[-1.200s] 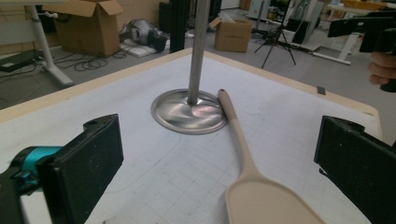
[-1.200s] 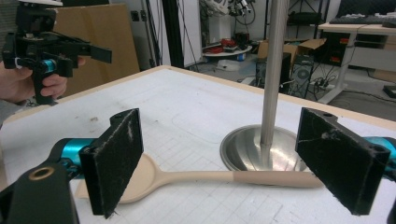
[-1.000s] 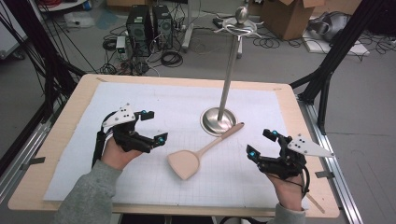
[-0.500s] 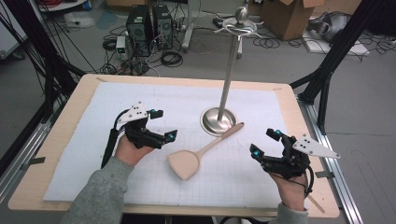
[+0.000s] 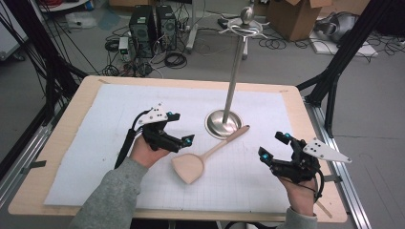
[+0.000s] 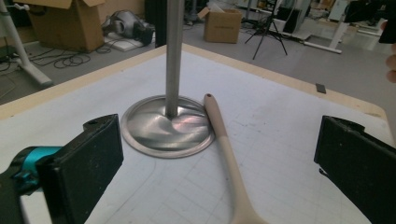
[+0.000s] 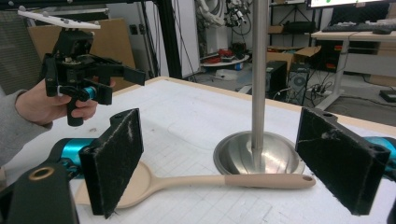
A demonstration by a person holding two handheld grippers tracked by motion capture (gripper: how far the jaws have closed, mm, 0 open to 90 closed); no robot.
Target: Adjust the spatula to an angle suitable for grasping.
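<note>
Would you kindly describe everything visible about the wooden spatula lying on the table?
The wooden spatula is one piece of pale, smooth, light tan wood: a broad, flat, rounded blade tapering into a long, slim, round handle with a small hole near its tip. It lies flat on the white gridded mat, blade toward the person, handle angled away so its end rests against the rim of the metal stand's round base. It lies between the left gripper and the right gripper; neither touches it.
</note>
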